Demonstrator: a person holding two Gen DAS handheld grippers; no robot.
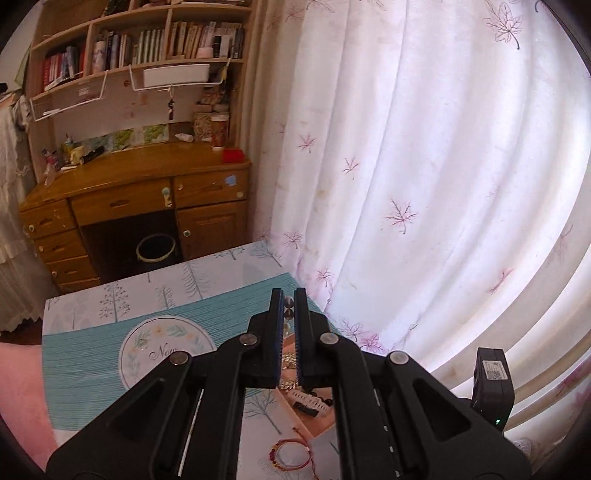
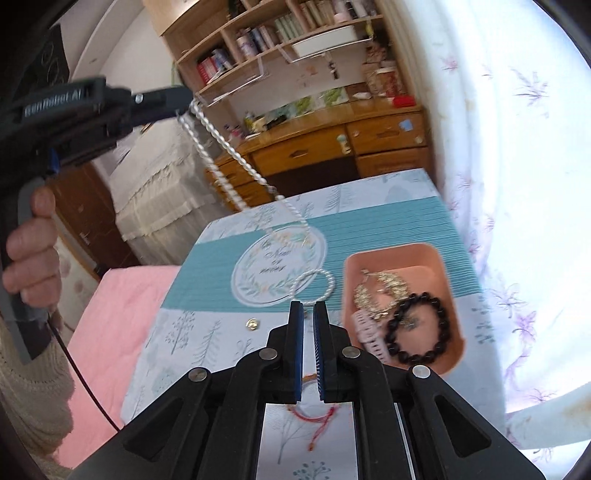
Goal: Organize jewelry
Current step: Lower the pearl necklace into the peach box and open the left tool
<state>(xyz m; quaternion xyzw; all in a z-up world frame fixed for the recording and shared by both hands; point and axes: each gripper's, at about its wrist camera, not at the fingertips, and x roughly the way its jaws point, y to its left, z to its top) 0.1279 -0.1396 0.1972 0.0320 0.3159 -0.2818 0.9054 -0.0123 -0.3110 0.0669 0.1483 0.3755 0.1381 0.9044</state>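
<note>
Nearest the right gripper (image 2: 308, 308), a red cord bracelet (image 2: 317, 413) lies on the table (image 2: 177, 332) under its jaws, which stand narrow with nothing seen between them. Just beyond the tips a white pearl necklace (image 2: 221, 144) ends in a loop on the cloth, and a small gold piece (image 2: 252, 324) sits to the left. To the right, a pink tray (image 2: 448, 258) holds a black bead bracelet (image 2: 419, 326), a gold chain (image 2: 380, 291) and a white band (image 2: 369, 341). The necklace rises taut to the upper left – up to the left gripper (image 2: 184, 105), clamped on its top end, a hand (image 2: 31, 251) on the handle. In the left view, beads show between the fingers (image 1: 277, 332). Farther back – a wooden desk (image 2: 332, 147), bookshelf (image 2: 277, 33) and curtain (image 1: 424, 166).
</note>
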